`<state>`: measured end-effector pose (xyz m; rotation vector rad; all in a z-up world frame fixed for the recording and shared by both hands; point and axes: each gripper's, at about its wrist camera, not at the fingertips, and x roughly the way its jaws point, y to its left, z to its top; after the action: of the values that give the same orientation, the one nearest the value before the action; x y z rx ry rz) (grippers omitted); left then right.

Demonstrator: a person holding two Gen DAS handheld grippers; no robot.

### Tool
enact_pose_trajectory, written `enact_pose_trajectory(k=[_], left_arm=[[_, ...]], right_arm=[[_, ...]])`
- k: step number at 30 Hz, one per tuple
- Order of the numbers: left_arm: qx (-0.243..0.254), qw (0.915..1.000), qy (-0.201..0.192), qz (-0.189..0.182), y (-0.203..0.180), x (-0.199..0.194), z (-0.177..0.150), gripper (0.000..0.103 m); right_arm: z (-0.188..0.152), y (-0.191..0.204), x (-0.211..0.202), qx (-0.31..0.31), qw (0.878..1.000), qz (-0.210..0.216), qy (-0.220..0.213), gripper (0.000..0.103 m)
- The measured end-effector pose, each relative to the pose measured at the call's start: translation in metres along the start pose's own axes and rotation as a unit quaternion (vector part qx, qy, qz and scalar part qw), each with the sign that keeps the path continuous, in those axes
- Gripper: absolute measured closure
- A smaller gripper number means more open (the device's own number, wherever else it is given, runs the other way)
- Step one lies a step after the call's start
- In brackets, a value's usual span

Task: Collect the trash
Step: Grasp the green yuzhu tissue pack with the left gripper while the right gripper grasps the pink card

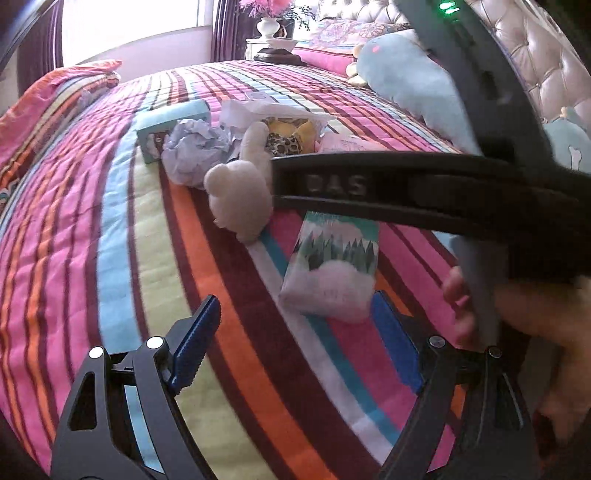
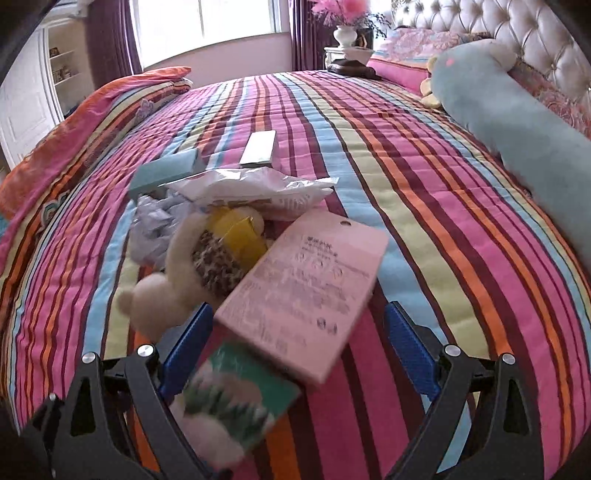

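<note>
Likely risk: both hand-held grippers, left (image 1: 291, 339) and right (image 2: 299, 354), jaws apart and empty, crowd the bed's (image 2: 424, 206) trash pile, so the pink card (image 2: 306, 291) could slide or the plush toy (image 2: 162, 295) get snagged.

Strong daylight from the blown-out window (image 2: 207, 26) washes both fisheye views in a pinkish haze, the bed (image 2: 424, 206) bowing toward dark vignetted corners, while motion blur smears the pink card (image 2: 306, 291), the green packet (image 1: 332, 266) and the right hand-held gripper (image 1: 424, 192) crossing close to the left lens.
</note>
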<state>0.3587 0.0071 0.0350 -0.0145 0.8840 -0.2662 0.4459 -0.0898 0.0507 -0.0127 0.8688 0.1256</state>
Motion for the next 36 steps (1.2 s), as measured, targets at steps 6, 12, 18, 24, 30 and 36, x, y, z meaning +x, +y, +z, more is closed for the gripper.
enact_pose_trajectory(k=[6, 12, 18, 24, 30, 36], left_arm=[[0.01, 0.9997, 0.014, -0.015, -0.009, 0.018, 0.017, 0.022], [0.033, 0.9992, 0.023, -0.006, -0.023, 0.033, 0.026, 0.022], [0.019, 0.9987, 0.033, 0.033, -0.028, 0.047, 0.031, 0.022], [0.01, 0.9978, 0.023, 0.061, -0.026, 0.045, 0.033, 0.053], [-0.031, 0.9992, 0.006, 0.025, -0.002, 0.019, 0.018, 0.053], [-0.024, 0.9987, -0.041, 0.017, -0.002, -0.052, -0.031, 0.053]], right_arm=[[0.003, -0.012, 0.014, -0.026, 0.999, -0.015, 0.031, 0.014], [-0.004, -0.059, 0.013, -0.018, 0.999, 0.002, 0.039, 0.014], [0.002, -0.064, 0.018, -0.023, 0.999, 0.026, 0.018, 0.015], [0.006, -0.047, 0.031, -0.072, 0.997, 0.011, 0.033, 0.042], [-0.02, -0.055, 0.005, -0.076, 0.997, 0.018, 0.015, 0.042], [-0.07, -0.073, -0.051, -0.058, 0.996, 0.06, -0.013, 0.042]])
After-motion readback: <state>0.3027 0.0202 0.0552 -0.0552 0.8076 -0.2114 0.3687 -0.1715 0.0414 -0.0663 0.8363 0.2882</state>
